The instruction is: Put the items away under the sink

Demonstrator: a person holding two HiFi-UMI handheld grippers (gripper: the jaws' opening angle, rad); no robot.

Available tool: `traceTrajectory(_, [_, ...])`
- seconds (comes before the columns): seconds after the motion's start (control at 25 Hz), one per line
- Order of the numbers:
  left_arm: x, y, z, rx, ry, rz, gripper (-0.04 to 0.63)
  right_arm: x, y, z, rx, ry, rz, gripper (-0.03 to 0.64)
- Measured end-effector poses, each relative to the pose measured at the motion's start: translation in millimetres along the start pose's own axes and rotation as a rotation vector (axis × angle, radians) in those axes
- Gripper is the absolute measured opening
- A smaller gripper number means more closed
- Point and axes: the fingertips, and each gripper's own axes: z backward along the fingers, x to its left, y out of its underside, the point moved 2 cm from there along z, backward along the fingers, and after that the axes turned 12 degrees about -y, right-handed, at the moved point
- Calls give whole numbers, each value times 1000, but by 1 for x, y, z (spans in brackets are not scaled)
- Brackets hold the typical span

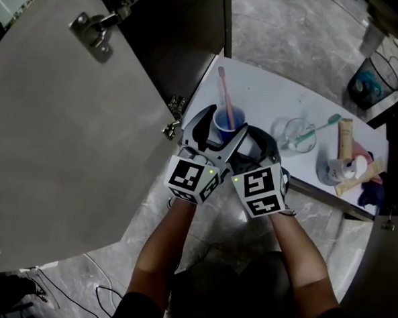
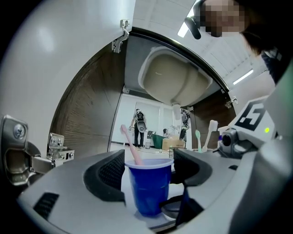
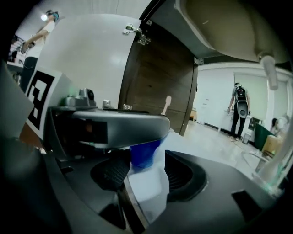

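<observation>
A blue cup (image 1: 222, 125) with a pink toothbrush (image 1: 225, 93) in it is at the left end of the white cabinet shelf (image 1: 262, 94). My left gripper (image 1: 222, 126) reaches in level and is shut on the cup (image 2: 149, 187), one pad against each side of its rim. My right gripper (image 1: 255, 148) sits close beside it on the right, angled down. In the right gripper view its jaws (image 3: 144, 171) stand open over bare shelf. The cup (image 3: 143, 155) is just past its tips, under a finger of the left gripper (image 3: 114, 123).
A clear glass (image 1: 297, 134) with a green toothbrush stands to the right. Further right lie a tube (image 1: 346, 139) and a dark blue cloth (image 1: 371, 191). The open cabinet door (image 1: 49, 130) is on the left; the sink bowl (image 2: 176, 77) hangs overhead. A mesh bin (image 1: 376, 80) stands beyond.
</observation>
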Motion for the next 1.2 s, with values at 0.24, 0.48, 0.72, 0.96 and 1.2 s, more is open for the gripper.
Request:
traceTrajectory(0.24, [-3,12,3,79,42,-68,333,-7,15,-12,135,64,84,232])
traceTrajectory(0.48, [-4,16,-1,124,55,-100,331,-5,23,-15,162,46,83,232])
traceTrajectory(0.72, [-5,16,-3,125,64,-109,333,-4,26,-8,137,20,41,232])
traceTrajectory(0.96, [-5,17,-1,120,70,-115,333,-3,24,-2,100,1,6,232])
traceTrajectory(1.2, [-4,17,-2,124,71,-137,333,-3,18,5,47,-9,-54,232])
